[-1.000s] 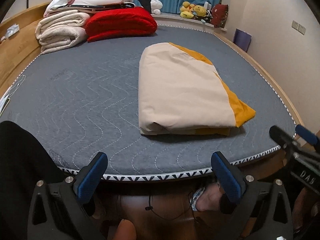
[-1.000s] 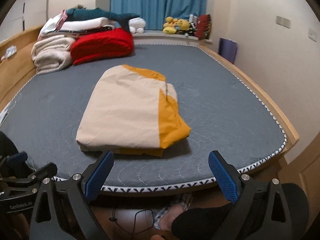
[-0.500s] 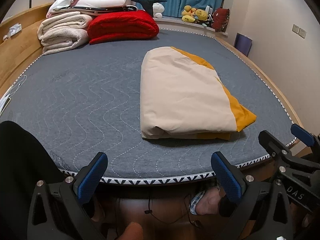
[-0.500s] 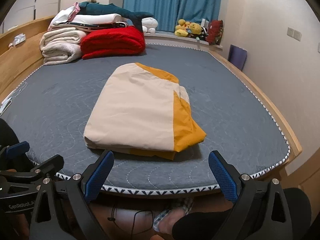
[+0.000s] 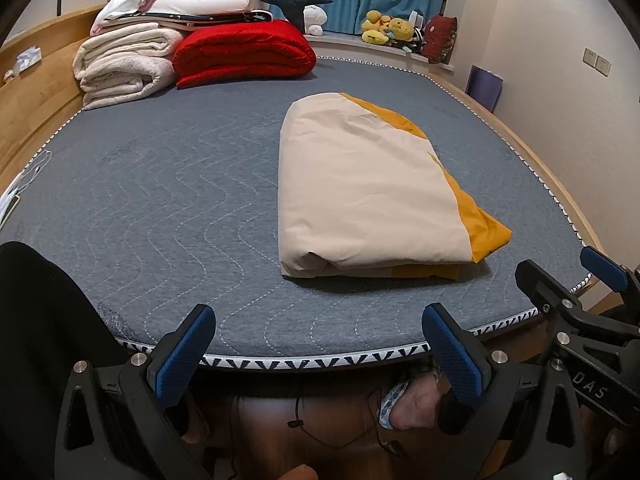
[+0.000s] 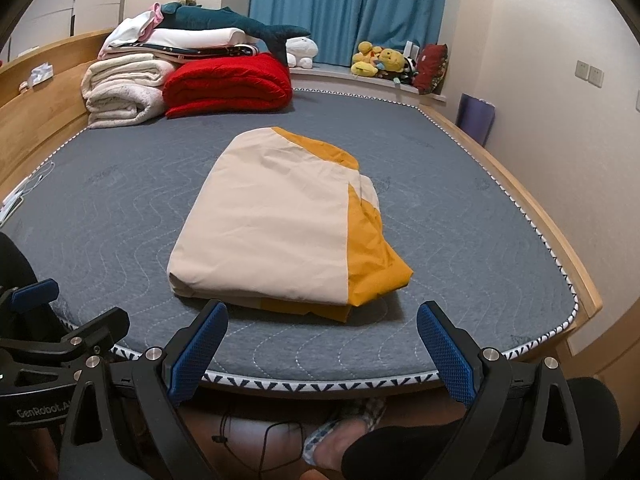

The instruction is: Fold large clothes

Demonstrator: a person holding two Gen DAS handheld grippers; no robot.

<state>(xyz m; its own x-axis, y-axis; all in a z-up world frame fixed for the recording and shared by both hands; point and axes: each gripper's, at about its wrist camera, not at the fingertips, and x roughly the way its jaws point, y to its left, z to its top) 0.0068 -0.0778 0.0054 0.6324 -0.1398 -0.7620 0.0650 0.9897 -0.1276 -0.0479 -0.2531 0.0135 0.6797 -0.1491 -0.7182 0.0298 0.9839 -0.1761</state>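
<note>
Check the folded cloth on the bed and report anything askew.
The folded beige cloth is uneven: its orange layer sticks out rumpled past the right and near edges. Both claws, left and right, are open and apart from it.

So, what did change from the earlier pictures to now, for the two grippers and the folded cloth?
Both open grippers, left gripper and right gripper, rose and tilted up, so more of the room shows; the right one edged closer to the left. Nothing was gripped or released. The folded cream and yellow cloth stayed put on the grey mattress.
</note>
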